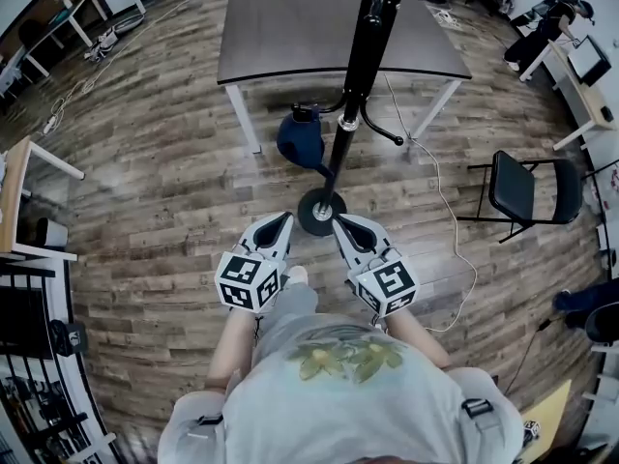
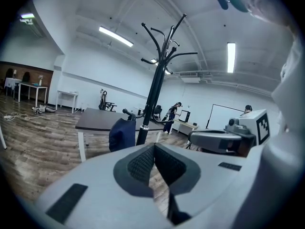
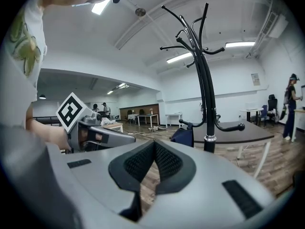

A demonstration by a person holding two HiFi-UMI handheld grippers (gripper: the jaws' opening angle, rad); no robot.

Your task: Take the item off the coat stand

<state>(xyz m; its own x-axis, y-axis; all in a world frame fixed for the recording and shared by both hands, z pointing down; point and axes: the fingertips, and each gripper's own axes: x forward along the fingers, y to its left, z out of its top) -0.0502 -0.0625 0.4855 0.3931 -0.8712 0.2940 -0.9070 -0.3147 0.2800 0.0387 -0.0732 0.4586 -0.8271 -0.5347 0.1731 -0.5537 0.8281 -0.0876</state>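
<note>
A black coat stand (image 1: 350, 95) rises from a round base (image 1: 321, 211) on the wood floor right in front of me. A dark blue bag (image 1: 300, 138) hangs from one of its low hooks, on the left side of the pole. My left gripper (image 1: 284, 219) and right gripper (image 1: 339, 223) are held side by side just short of the base, both shut with nothing between the pads. The left gripper view shows the stand (image 2: 153, 94) and the bag (image 2: 122, 133) ahead of its gripper (image 2: 154, 146). The right gripper view has the stand (image 3: 206, 94) and the bag (image 3: 183, 136) beyond its gripper (image 3: 154, 143).
A dark-topped table (image 1: 290, 37) with white legs stands just behind the stand. A black folding chair (image 1: 522, 191) is to the right, and a white cable (image 1: 440, 196) trails over the floor between them. Desks and shelving line the room's edges, with people far off.
</note>
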